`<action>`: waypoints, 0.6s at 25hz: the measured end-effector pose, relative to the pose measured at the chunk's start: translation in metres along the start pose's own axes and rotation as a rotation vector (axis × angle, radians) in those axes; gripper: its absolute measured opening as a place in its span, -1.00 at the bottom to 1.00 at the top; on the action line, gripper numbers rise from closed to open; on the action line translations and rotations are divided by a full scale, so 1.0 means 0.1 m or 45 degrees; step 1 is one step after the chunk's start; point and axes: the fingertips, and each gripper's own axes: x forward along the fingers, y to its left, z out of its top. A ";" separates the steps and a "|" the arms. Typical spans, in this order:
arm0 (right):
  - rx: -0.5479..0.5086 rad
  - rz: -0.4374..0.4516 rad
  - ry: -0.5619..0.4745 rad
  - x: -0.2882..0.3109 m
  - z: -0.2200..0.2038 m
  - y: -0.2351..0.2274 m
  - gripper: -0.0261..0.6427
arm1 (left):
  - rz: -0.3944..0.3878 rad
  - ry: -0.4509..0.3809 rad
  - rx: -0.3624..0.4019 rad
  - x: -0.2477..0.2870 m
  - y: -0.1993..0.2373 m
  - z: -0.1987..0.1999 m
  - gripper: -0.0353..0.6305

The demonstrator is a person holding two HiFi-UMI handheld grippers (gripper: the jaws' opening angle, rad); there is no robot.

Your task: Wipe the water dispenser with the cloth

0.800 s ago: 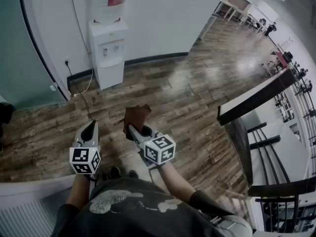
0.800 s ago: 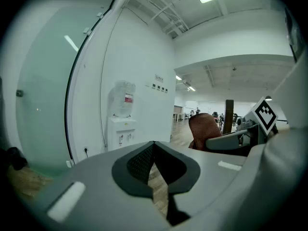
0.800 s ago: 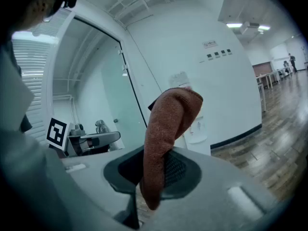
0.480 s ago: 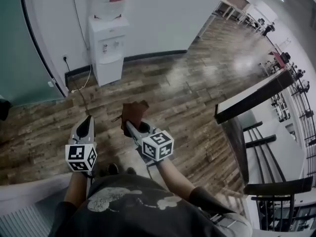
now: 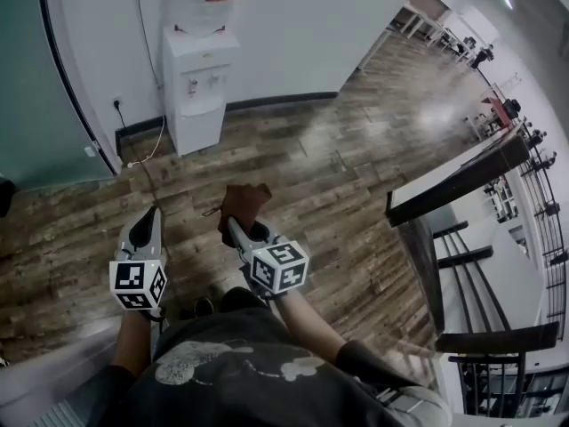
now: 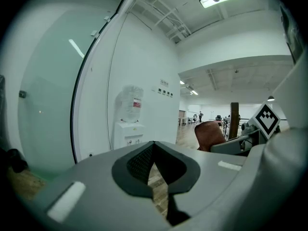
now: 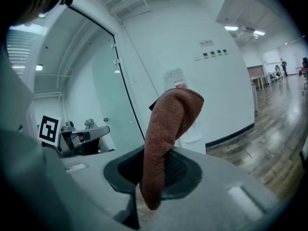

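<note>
Our left gripper [image 5: 148, 215] rides low over the wood floor [image 5: 347, 176], jaws together on nothing. Ahead, against the white wall [image 5: 293, 34], the water dispenser [image 5: 197, 83] is still well apart from us, but it has drawn slightly nearer than a moment ago, so we judge we are walking up to it. Our right gripper [image 5: 238, 230] is clamped on the brown cloth [image 5: 245, 203], which stands up from the jaws. Wiping has not begun.

Wood floor [image 5: 356, 167], dark railing [image 5: 498, 338], wall socket [image 5: 116, 107]
</note>
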 end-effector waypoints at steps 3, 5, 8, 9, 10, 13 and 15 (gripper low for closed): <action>0.027 -0.028 0.018 0.09 -0.07 -0.12 -0.75 | 0.004 -0.010 -0.021 0.12 0.11 -0.01 -0.84; 0.047 -0.043 0.035 0.20 -0.11 -0.25 -0.75 | 0.009 0.001 -0.041 0.25 0.17 -0.05 -0.84; 0.071 -0.050 0.036 0.42 -0.08 -0.51 -0.75 | -0.002 0.024 -0.051 0.49 0.22 -0.13 -0.84; 0.079 -0.049 0.032 0.54 -0.04 -0.63 -0.75 | -0.003 0.028 -0.047 0.61 0.24 -0.14 -0.84; 0.087 -0.047 0.028 0.67 0.02 -0.75 -0.75 | -0.004 0.025 -0.040 0.75 0.27 -0.12 -0.84; 0.074 -0.039 0.023 1.12 0.28 -1.12 -0.75 | -0.043 -0.016 -0.002 1.23 0.27 0.06 -0.84; 0.025 -0.028 0.017 1.41 0.54 -1.35 -0.75 | -0.092 -0.036 0.031 1.60 0.24 0.20 -0.84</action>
